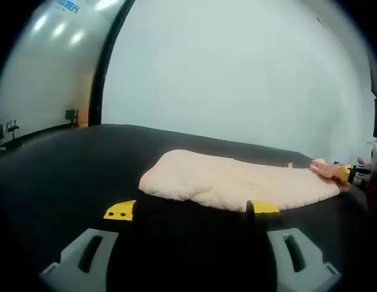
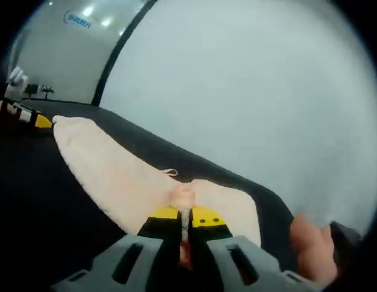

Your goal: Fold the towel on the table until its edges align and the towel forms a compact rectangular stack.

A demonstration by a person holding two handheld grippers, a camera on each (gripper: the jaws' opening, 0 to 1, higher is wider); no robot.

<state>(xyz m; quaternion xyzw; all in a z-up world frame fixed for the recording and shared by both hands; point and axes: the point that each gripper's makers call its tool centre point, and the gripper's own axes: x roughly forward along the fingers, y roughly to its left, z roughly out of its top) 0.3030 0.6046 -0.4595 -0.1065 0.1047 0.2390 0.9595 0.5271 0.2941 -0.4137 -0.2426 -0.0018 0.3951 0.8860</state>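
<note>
On the black tabletop [image 1: 66, 176] lay the pale peach towel [image 1: 237, 182], stretched long and already doubled, its surface lumpy and its near edge wavy rather than straight. Left gripper view: left gripper [image 1: 189, 252] hovered short of the towel, its grey fingers [image 1: 84, 252] spread wide with yellow tips, holding nothing. Far end of the towel, at right in that view, was pinched by the other gripper.

Right gripper view: right gripper [image 2: 184, 234] had its yellow-tipped fingers closed tight on a bunched bit of towel edge, a small fold of cloth standing up between them. The towel ran away leftward toward the left gripper, seen small at the far end. A small hanging loop [image 2: 170, 173] showed on the far hem. A person's hand showed at lower right.

Judgement: the step looked like securing both ends before the next fold. To do it well, the left fingers should take the matching corner through all layers, then both ends lift together, keeping tension even so hems meet.
</note>
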